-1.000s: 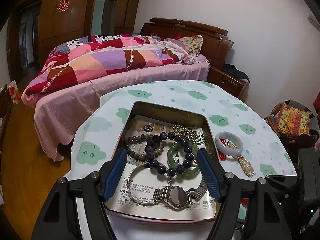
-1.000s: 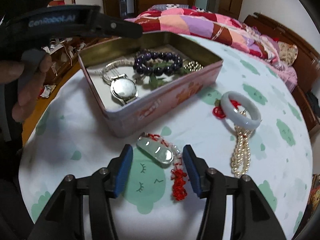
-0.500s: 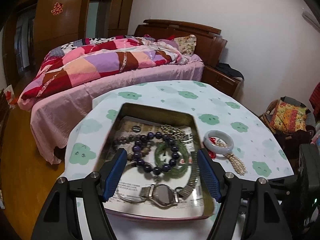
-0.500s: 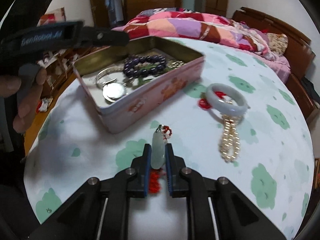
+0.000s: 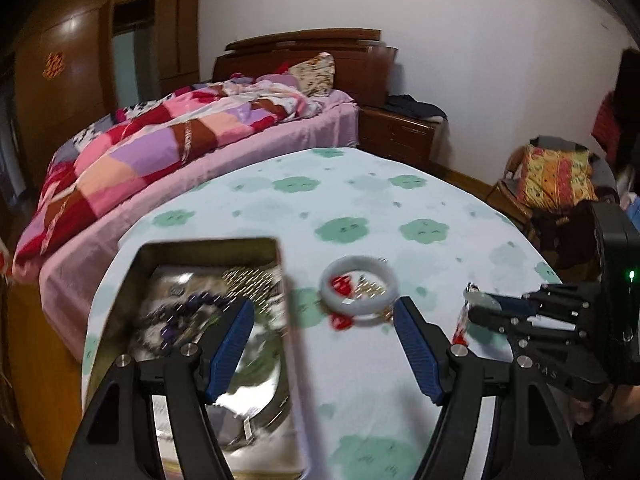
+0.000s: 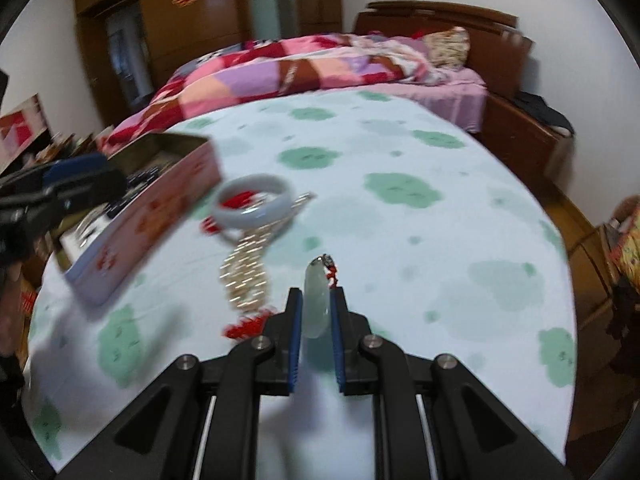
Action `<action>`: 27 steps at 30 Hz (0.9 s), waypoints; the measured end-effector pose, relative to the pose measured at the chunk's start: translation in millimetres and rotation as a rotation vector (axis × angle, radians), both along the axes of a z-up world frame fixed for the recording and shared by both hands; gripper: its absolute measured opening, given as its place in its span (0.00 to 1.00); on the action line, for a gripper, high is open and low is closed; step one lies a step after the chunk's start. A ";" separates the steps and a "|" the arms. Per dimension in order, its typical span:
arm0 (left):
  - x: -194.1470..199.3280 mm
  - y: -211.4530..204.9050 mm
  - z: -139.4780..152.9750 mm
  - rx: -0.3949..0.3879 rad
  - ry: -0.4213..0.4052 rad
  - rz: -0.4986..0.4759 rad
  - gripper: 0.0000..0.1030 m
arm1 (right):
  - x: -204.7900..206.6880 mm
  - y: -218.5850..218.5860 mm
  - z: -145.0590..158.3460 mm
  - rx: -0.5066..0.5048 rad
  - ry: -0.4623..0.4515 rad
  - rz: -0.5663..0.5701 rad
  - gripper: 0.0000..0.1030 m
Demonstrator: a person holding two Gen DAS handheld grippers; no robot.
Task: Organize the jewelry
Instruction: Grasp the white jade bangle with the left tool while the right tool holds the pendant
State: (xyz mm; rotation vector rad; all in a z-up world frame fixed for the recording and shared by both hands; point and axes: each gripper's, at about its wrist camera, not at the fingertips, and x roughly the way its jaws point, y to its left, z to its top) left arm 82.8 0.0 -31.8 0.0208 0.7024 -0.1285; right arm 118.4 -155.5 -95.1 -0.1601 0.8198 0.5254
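Observation:
My right gripper [image 6: 315, 308] is shut on a pale green jade pendant [image 6: 316, 300] with a red cord, held above the tablecloth; it also shows in the left wrist view [image 5: 480, 307]. My left gripper [image 5: 324, 336] is open and empty, hovering over the right edge of the pink tin box [image 5: 285, 280], which holds a dark bead bracelet [image 5: 188, 312] and other jewelry. A white jade bangle [image 5: 360, 291] with a red knot lies on the table right of the box, also in the right wrist view [image 6: 256, 200], beside a pearl strand [image 6: 246, 276].
The round table carries a cloud-print cloth [image 6: 400, 192]. A bed with a patchwork quilt [image 5: 180, 132] stands behind it. A chair with a colourful cushion [image 5: 556, 176] is at the right. The tin box's side wall [image 6: 140, 224] stands left of the bangle.
My right gripper closed on the pendant, lifted it off the cloth and swung right. My left gripper moved right, from over the box middle toward the bangle.

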 end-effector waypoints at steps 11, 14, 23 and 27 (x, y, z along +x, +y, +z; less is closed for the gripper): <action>53.0 -54.4 -25.7 0.056 0.110 -0.114 0.50 | 13.9 -22.4 -4.0 0.017 -0.011 -0.081 0.16; 63.6 -59.4 -33.2 0.069 0.136 -0.110 0.46 | 13.6 -24.8 -4.1 0.031 -0.006 -0.084 0.16; 76.6 -77.8 -57.1 0.128 0.199 -0.136 0.24 | 12.0 -27.6 -3.1 0.038 -0.012 -0.088 0.16; 73.8 -77.1 -53.7 0.139 0.199 -0.133 0.11 | 9.9 -26.9 -2.0 0.032 -0.028 -0.087 0.16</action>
